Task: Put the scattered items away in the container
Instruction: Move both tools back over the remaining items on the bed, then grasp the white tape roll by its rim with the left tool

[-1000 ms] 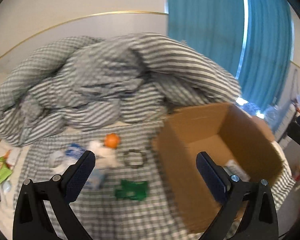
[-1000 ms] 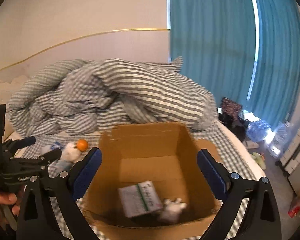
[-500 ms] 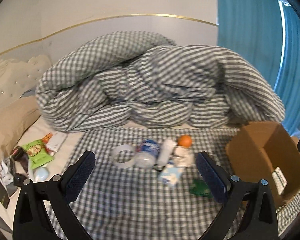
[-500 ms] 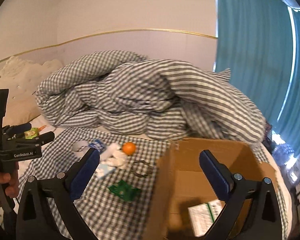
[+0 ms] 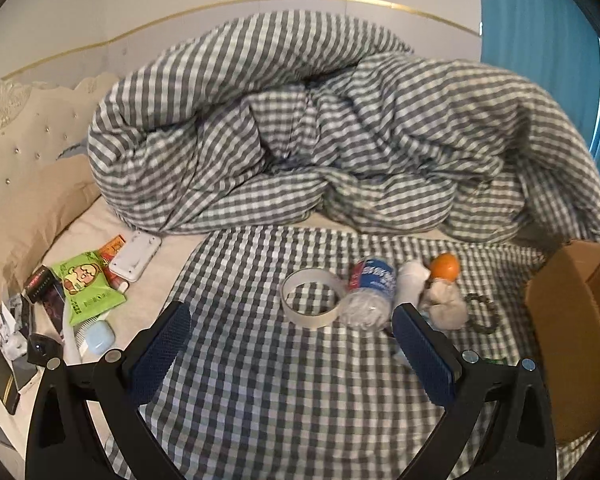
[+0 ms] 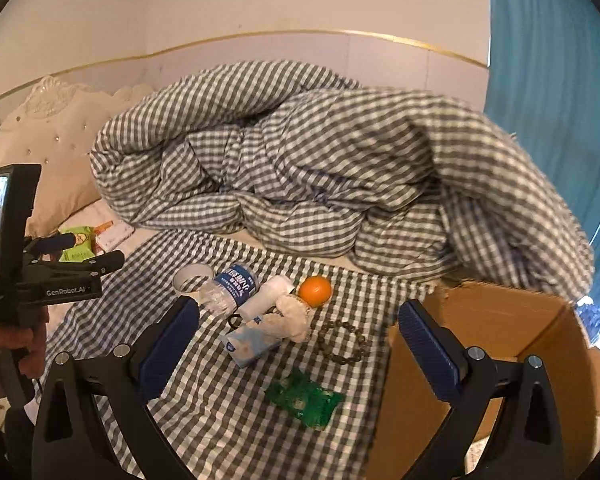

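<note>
A cardboard box [image 6: 500, 352] stands open at the right of the checked bed cover; its corner [image 5: 568, 320] shows in the left wrist view. Scattered beside it lie a tape roll [image 5: 312, 298], a crushed water bottle [image 5: 366, 294], a white tube [image 6: 266, 294], an orange [image 6: 315, 290], a crumpled white cloth [image 6: 294, 314], a light-blue tissue pack [image 6: 250, 340], a bead bracelet [image 6: 342, 342] and a green packet [image 6: 304, 402]. My left gripper [image 5: 288, 354] is open above the cover, short of the tape roll. My right gripper [image 6: 296, 350] is open above the tissue pack and bracelet.
A rumpled checked duvet [image 5: 320, 140] fills the back of the bed. Snack packets [image 5: 86, 284], a white device [image 5: 136, 258], a phone and other small things lie by the pillow at the left. A hand holds the left gripper's handle [image 6: 16, 320]. Teal curtains [image 6: 552, 80] hang on the right.
Both views have swung left, away from the box's inside and onto the scattered items. The box has slid to the right edge of each view. Both grippers have stayed open.
</note>
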The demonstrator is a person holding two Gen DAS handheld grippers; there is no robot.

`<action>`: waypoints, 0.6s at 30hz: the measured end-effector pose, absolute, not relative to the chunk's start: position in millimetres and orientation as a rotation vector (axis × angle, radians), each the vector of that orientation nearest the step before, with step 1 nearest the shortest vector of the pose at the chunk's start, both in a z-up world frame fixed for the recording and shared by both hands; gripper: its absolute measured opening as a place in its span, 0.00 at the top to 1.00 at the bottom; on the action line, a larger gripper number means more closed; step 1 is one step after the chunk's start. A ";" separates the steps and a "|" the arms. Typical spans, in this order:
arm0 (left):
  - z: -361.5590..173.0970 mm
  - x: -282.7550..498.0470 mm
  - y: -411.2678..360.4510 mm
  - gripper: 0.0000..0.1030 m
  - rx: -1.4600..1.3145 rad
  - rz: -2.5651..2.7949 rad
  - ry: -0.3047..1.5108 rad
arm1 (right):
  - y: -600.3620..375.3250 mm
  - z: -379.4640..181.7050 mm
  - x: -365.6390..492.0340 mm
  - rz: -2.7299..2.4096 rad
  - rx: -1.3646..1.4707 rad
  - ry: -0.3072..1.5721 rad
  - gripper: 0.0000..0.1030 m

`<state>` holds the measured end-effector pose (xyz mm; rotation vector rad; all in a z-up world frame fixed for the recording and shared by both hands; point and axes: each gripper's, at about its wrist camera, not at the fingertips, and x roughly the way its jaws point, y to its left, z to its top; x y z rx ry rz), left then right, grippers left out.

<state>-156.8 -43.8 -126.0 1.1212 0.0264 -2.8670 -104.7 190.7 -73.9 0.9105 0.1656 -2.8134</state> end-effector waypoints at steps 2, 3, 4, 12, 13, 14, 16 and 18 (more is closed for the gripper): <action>-136.5 -168.2 -47.6 0.00 1.142 -2.857 0.027 | 188.7 -82.3 -113.7 -2.809 0.932 0.171 0.02; -141.7 -173.9 -49.4 0.00 1.153 -2.854 0.032 | 188.0 -86.2 -118.4 -2.808 0.943 0.175 0.02; -146.5 -178.8 -51.0 0.00 1.164 -2.851 0.035 | 187.5 -90.3 -123.3 -2.806 0.955 0.176 0.02; -191.5 -223.6 -60.8 0.00 1.266 -2.770 0.004 | 184.1 -124.5 -156.4 -2.778 1.038 0.186 0.02; -195.7 -227.4 -62.5 0.00 1.273 -2.766 0.008 | 183.9 -129.1 -160.0 -2.773 1.048 0.185 0.02; -201.6 -232.9 -64.2 0.00 1.282 -2.759 0.011 | 183.9 -133.7 -163.5 -2.769 1.057 0.185 0.02; -211.9 -242.2 -66.1 0.00 1.299 -2.747 0.011 | 183.5 -141.2 -169.3 -2.764 1.074 0.187 0.02; -222.3 -251.8 -67.5 0.00 1.317 -2.737 0.011 | 184.1 -149.4 -175.6 -2.756 1.094 0.190 0.02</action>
